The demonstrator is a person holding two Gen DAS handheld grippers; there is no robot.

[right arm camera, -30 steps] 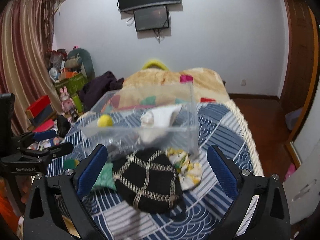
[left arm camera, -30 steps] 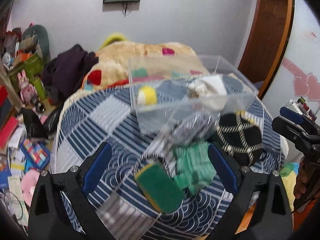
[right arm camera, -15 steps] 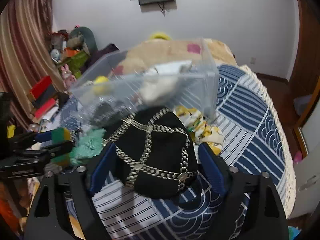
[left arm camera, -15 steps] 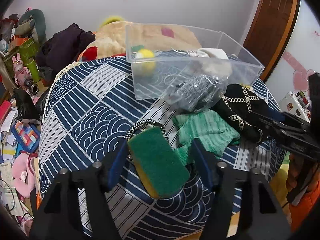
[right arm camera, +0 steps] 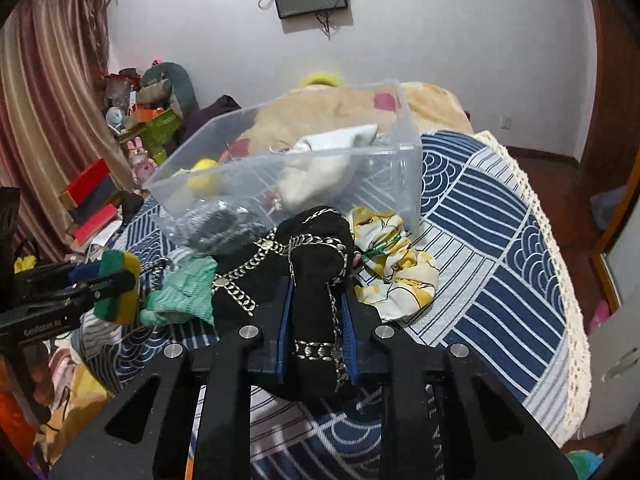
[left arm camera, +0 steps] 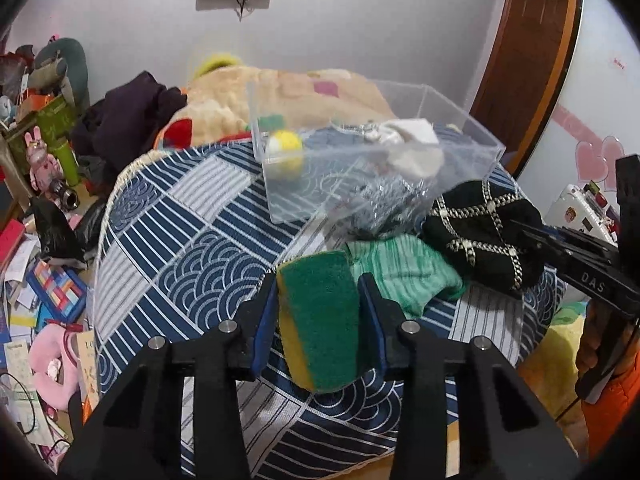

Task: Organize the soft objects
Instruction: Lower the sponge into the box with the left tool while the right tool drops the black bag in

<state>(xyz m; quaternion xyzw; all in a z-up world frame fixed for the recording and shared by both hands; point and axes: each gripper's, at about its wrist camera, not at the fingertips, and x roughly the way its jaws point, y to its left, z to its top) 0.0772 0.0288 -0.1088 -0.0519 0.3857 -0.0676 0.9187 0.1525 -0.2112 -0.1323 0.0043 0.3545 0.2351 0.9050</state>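
Note:
My left gripper (left arm camera: 318,300) is shut on a green and yellow sponge (left arm camera: 320,320) and holds it just above the blue patterned cloth; the sponge also shows in the right wrist view (right arm camera: 118,288). My right gripper (right arm camera: 316,300) is shut on a black hat with silver chains (right arm camera: 316,264), seen too in the left wrist view (left arm camera: 480,232). A clear plastic bin (left arm camera: 360,168) stands behind, holding a yellow ball (left arm camera: 284,152) and a white cloth (left arm camera: 408,140). A green knit cloth (left arm camera: 404,272) lies between sponge and hat.
A grey crinkled bag (left arm camera: 392,204) leans against the bin's front. A yellow floral cloth (right arm camera: 392,264) lies right of the hat. The round table's lace edge (right arm camera: 560,272) drops off at right. Clutter covers the floor at left (left arm camera: 44,280). A bed (left arm camera: 288,92) stands behind.
Both grippers went from wide open to shut: the left closed on the sponge and lifted it, the right closed on the black hat, bunching it between the fingers.

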